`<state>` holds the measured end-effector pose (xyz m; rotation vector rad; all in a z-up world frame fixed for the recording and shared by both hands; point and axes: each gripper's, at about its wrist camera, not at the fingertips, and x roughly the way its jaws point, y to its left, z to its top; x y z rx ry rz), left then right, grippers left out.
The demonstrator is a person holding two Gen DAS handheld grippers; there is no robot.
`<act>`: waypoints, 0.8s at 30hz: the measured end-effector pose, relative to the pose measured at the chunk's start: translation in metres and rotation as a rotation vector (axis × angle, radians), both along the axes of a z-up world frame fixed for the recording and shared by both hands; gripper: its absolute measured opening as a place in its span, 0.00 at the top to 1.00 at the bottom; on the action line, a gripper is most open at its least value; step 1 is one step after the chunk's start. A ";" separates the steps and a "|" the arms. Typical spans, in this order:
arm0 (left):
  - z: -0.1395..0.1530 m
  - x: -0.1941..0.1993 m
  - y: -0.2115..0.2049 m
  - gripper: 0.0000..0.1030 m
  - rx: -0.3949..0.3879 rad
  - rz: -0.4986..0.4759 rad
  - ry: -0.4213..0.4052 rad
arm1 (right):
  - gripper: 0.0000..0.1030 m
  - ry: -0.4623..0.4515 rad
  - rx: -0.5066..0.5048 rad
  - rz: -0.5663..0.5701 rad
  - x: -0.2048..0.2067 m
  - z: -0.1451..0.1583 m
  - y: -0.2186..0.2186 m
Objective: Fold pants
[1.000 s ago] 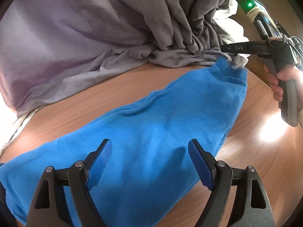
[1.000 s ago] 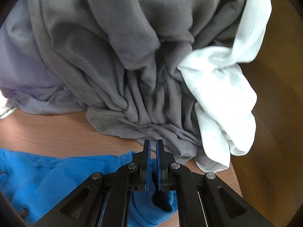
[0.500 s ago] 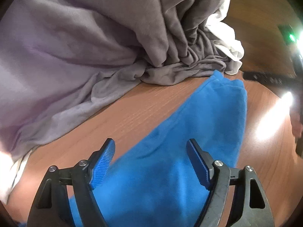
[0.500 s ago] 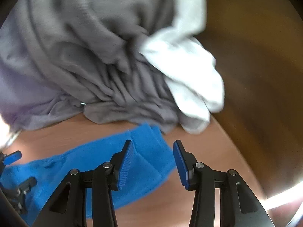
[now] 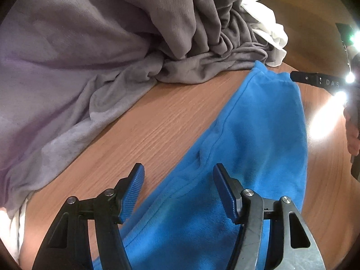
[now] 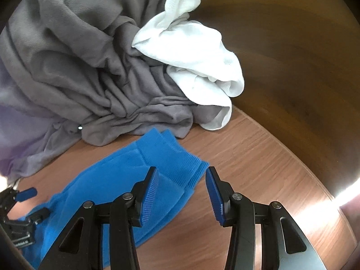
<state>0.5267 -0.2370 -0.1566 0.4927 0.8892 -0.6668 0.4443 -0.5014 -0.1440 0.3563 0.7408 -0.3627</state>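
Surface: wooden table (image 5: 162, 121), pale grain, with glare at its right edge and a darker wood surface beyond it.
Task item: blue pants (image 5: 258, 135), soft fleece, lying flat and diagonal across the table; ribbed cuff end (image 6: 180, 162) at the far end, just beside the laundry heap.
Handling: judged light, limp and non-slip; it will sag and drag if lifted at one point only.
Grip points: the ribbed cuff and the side seam are the thicker, firmer edges; take hold there, pinching both layers together.
Left gripper (image 5: 177, 189): jaws spread and have just been closing; they straddle the long edge of the pants with fabric below them, pads not pressing on it.
Right gripper (image 6: 181, 193): jaws spread above the cuff corner, nothing pinched.
Surroundings: grey garment (image 6: 90, 67) heaped behind the pants, its hem near or touching the cuff; white cloth (image 6: 198, 63) bunched on its right side.
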 end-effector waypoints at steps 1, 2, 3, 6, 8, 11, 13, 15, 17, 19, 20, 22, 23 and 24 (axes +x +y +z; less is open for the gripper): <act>-0.001 0.001 0.001 0.39 0.000 0.001 0.005 | 0.57 -0.002 0.007 0.000 0.002 -0.001 -0.001; -0.002 0.002 0.002 0.40 0.000 0.004 0.009 | 0.57 -0.002 0.005 0.001 0.004 -0.002 -0.001; -0.004 0.004 0.003 0.40 -0.001 0.009 0.017 | 0.58 0.002 0.003 -0.001 0.006 -0.004 -0.001; -0.007 0.007 0.004 0.42 0.001 0.011 0.033 | 0.60 0.017 -0.007 -0.005 0.012 -0.008 -0.001; -0.007 0.008 0.003 0.43 0.001 0.006 0.040 | 0.60 0.022 -0.001 -0.008 0.016 -0.011 -0.003; -0.009 0.010 0.001 0.48 -0.003 -0.006 0.064 | 0.60 0.035 0.003 -0.009 0.020 -0.015 -0.003; -0.008 0.011 0.001 0.50 -0.013 -0.007 0.074 | 0.63 0.047 0.007 -0.005 0.022 -0.018 -0.003; -0.008 0.012 0.001 0.55 -0.021 -0.012 0.087 | 0.68 0.043 0.017 0.006 0.022 -0.019 -0.003; -0.009 0.013 0.000 0.64 -0.030 -0.017 0.104 | 0.75 0.038 0.008 0.017 0.023 -0.020 -0.001; -0.009 0.013 0.001 0.73 -0.038 -0.021 0.111 | 0.89 0.028 -0.003 0.030 0.024 -0.020 0.001; -0.008 0.013 0.000 0.78 -0.039 -0.020 0.105 | 0.91 0.029 -0.024 0.030 0.026 -0.019 0.004; -0.006 0.013 -0.001 0.80 -0.040 -0.022 0.094 | 0.92 0.026 -0.031 0.034 0.026 -0.019 0.004; -0.005 0.013 -0.002 0.81 -0.042 -0.023 0.089 | 0.92 0.017 -0.024 0.023 0.023 -0.018 0.003; -0.005 0.014 -0.002 0.81 -0.048 -0.023 0.086 | 0.92 0.004 -0.028 0.017 0.020 -0.015 0.003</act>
